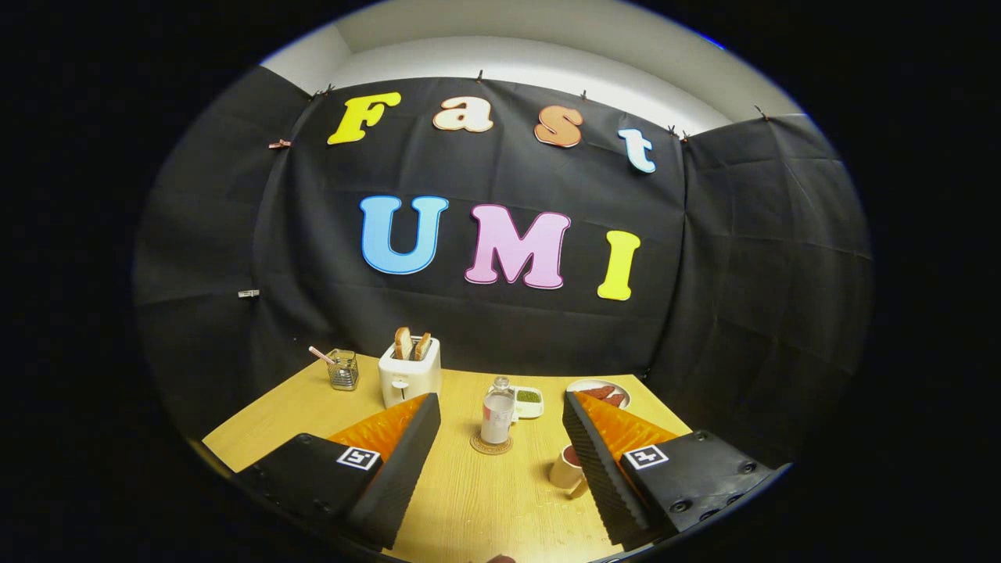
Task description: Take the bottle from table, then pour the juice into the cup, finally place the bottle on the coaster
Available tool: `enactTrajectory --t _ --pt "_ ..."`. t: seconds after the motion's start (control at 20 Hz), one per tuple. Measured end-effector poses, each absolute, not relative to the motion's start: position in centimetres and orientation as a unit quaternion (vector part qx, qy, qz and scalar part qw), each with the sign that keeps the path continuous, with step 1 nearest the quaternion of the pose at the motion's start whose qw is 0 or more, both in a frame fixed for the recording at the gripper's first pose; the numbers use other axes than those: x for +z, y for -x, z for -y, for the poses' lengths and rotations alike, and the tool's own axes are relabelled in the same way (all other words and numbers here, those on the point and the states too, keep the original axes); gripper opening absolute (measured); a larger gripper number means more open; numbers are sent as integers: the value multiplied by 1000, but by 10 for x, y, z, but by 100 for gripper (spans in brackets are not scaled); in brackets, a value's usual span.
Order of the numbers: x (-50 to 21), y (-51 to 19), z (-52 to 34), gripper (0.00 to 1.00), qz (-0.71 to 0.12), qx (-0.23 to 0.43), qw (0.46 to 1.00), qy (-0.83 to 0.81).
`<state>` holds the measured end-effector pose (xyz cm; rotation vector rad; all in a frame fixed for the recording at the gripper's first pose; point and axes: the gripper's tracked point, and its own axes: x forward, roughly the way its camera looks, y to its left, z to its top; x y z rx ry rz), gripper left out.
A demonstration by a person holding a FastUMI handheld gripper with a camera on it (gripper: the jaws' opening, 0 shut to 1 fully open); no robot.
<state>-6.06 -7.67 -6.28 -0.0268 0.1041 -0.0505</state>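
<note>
Bottle [497, 414] sits on the coaster [491, 446] at lower centre, cup [568, 469] lower right holds juice; keep the gripper [500, 438] wide open, empty (back straight off).

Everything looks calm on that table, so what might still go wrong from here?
The bottle stands on the coaster, ahead of the open gripper, whose fingers are apart and touch nothing.

1. The bottle is tall and narrow, so a stray nudge from a finger might topple it off the coaster.
2. The cup sits right beside one finger and seems to hold dark liquid, so a sideways move could knock it and spill it.
</note>
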Motion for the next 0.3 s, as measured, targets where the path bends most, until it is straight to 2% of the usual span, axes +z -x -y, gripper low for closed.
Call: enactTrajectory --t 0.3 --pt "-57 46 64 97 -39 -13 999 2"
